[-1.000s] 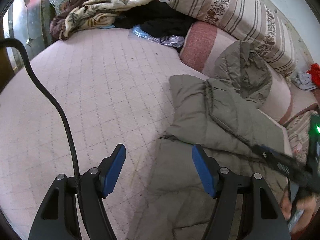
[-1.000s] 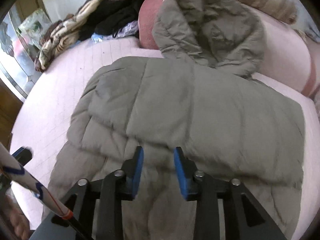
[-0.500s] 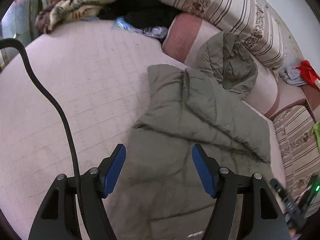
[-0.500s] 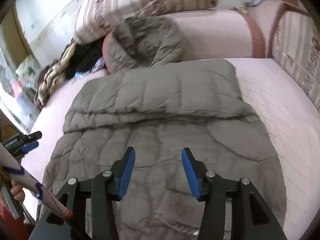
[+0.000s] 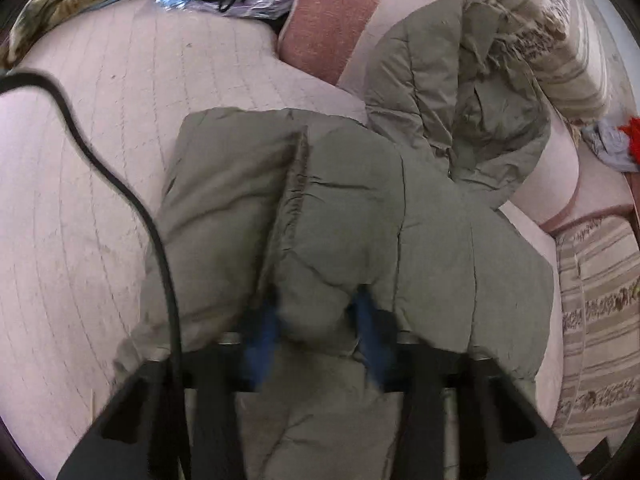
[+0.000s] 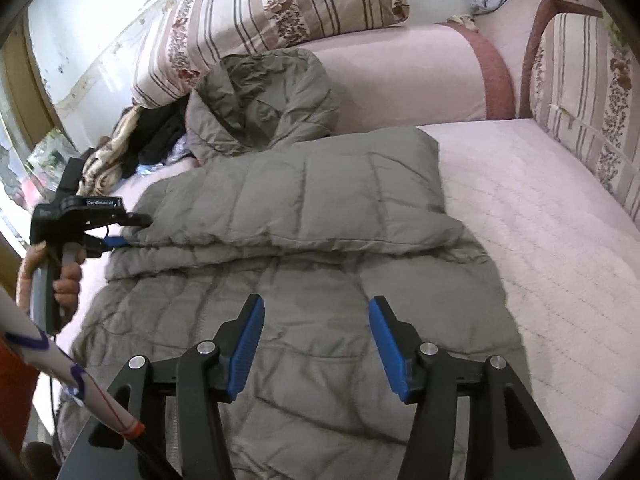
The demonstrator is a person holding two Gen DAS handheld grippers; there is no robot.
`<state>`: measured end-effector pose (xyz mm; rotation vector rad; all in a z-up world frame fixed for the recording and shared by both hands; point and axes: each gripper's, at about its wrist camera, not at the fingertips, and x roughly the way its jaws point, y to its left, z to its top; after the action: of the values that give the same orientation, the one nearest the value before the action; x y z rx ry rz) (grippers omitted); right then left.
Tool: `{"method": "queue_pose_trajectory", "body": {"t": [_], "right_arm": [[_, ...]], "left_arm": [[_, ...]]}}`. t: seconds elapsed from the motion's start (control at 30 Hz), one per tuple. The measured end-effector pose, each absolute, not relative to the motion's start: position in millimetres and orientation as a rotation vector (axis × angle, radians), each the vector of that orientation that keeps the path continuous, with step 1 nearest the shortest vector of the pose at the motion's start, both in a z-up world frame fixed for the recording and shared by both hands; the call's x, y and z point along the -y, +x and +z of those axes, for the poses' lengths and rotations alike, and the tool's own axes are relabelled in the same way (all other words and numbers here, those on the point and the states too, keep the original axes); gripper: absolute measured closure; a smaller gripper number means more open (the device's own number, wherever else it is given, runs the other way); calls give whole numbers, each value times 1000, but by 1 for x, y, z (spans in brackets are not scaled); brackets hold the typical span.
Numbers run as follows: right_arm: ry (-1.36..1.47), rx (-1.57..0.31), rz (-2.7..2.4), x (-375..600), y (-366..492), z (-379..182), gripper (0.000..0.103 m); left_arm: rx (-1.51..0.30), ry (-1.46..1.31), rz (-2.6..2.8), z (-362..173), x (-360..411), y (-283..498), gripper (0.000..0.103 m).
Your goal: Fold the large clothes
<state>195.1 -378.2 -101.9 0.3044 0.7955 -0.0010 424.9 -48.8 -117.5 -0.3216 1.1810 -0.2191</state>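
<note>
Brightness: I read both views as evenly lit and moderately bright, with soft daylight.
Light source: in my right wrist view the brightest area is the window (image 6: 24, 168) at far left.
Shadows: faint and diffuse in the folds of the jacket (image 6: 304, 216).
Blur: my left tool (image 5: 316, 332) is smeared by motion, its blue pads indistinct; my right tool (image 6: 316, 344) is sharp.
Distortion: strong fisheye bending, with a dark vignette in the corners.
Glare: mild washout on the wall (image 6: 100, 12).

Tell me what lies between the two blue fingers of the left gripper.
In the left wrist view, a bunched fold of the grey padded jacket sits between them.
</note>
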Motion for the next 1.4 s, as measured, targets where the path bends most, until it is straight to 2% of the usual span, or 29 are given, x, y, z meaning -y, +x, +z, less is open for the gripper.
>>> {"method": "queue_pose_trajectory", "body": {"t": [0.07,0.23,0.37,0.57,0.63,0.77,0.93,1.03,1.07,1.13,1.4], "right_arm": [[307,-798,-12,381,195,-103,44],[348,-815,-20,385,197,-106,44],[373,-845,-3,383,204,-113,44],[352,-850,-2,374,207,-114,44],[348,-853,-2,372,208,-115,43],[338,-858,-13,369,207,-117,42],[309,-788,-56,362,196,-104,42],[327,-749,-69,355,180,-89,41],[350,-746,-67,353,174,-86,36],[395,-767,-46,344,157,-81,34],[267,-843,-30,302,61,-92,34]], "left_arm": [[-1149,-288,-219,-107,49,413,83],[-1136,-277,-191,-107,28,384,82],[-1137,-263,-159,-121,26,383,75],[-1025,-109,-127,-74,35,346,70],[-974,-65,-126,-57,34,323,60],[-910,12,-78,-34,25,274,49],[-913,4,-36,-21,1,219,49],[-915,-38,-16,-15,-16,187,48],[-913,-52,-8,-14,-22,174,46],[-914,-66,7,-14,-31,152,45],[-932,-131,29,-31,-61,98,44]]}}
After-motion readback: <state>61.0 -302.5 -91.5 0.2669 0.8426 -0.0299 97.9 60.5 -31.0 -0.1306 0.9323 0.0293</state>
